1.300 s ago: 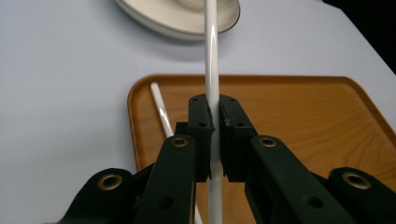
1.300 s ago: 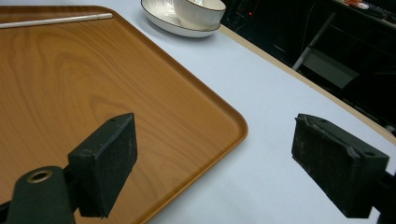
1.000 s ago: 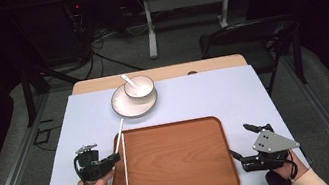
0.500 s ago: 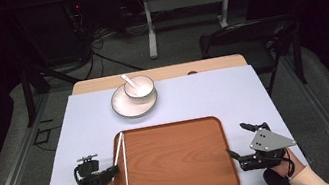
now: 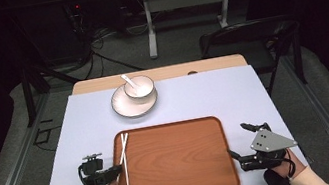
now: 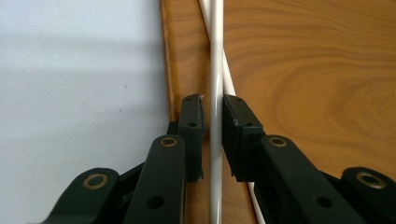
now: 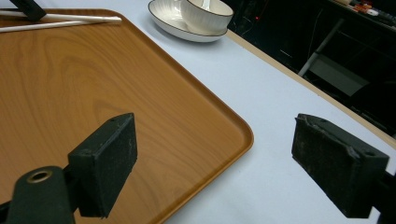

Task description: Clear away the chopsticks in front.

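Two white chopsticks (image 5: 124, 160) lie crossed along the left side of the brown wooden tray (image 5: 178, 156), their near ends spread apart. My left gripper (image 5: 117, 170) is at the tray's left rim. In the left gripper view its jaws (image 6: 212, 105) have just been opening; one chopstick (image 6: 215, 70) runs between the pads with a thin gap, and the tray (image 6: 303, 70) lies beneath. My right gripper (image 5: 237, 139) stands open and empty at the tray's right edge; the right gripper view shows its jaws (image 7: 217, 140) wide apart over the tray corner (image 7: 93, 93).
A white bowl (image 5: 139, 87) with a spoon (image 5: 127, 80) sits on a white plate (image 5: 124, 107) beyond the tray, on the pale blue mat (image 5: 233, 91). Bowl (image 7: 205, 14) and plate (image 7: 168, 18) also appear in the right gripper view. A dark chair (image 5: 250, 42) stands past the table.
The left gripper came toward the table's near edge and carried the chopsticks right, onto the tray. They now lie splayed instead of as one line. The right gripper stayed put.
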Tool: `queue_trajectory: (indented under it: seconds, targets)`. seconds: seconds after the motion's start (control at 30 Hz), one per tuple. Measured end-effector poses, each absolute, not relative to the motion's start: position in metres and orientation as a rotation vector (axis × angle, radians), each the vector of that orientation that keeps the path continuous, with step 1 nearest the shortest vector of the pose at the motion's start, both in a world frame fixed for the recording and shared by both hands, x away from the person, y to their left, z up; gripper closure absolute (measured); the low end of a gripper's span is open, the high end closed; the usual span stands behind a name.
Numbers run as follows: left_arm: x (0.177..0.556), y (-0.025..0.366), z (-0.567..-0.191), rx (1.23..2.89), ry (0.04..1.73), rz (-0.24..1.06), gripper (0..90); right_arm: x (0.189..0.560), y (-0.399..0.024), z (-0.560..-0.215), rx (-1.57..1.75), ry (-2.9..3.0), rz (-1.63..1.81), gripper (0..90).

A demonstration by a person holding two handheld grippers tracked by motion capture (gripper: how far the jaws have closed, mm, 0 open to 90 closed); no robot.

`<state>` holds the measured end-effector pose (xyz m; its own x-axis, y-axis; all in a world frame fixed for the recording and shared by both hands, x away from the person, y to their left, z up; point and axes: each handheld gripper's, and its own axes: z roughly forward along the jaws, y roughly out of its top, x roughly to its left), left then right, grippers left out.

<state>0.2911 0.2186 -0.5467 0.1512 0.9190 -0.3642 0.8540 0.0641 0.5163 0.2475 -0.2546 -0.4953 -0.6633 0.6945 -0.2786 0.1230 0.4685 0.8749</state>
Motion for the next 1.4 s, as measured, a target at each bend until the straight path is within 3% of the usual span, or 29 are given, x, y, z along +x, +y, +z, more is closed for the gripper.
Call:
queue_trajectory:
  seconds: [0.13,0.27,0.5,0.7,1.07,1.4]
  targets:
    - [0.293,0.219,-0.546,1.794,1.687,0.128,76.5,0.247,-0.255,-0.495,0.678,2.093,1.172,13.5]
    - [0.295,0.216,-0.546,1.81,1.659,0.12,68.3,0.247,-0.255,-0.495,0.68,2.09,1.17,13.5]
    - [0.298,0.207,-0.537,1.88,1.549,0.107,41.9,0.246,-0.255,-0.495,0.68,2.088,1.166,13.5]
    - [0.309,0.208,-0.52,1.947,1.35,0.15,19.3,0.245,-0.256,-0.495,0.681,2.082,1.169,13.6]
    - [0.307,0.228,-0.486,1.983,1.095,0.32,5.9,0.242,-0.257,-0.495,0.681,2.075,1.163,13.5]
    - [0.285,0.244,-0.474,1.965,1.034,0.443,0.0,0.24,-0.258,-0.495,0.69,2.073,1.16,13.6]
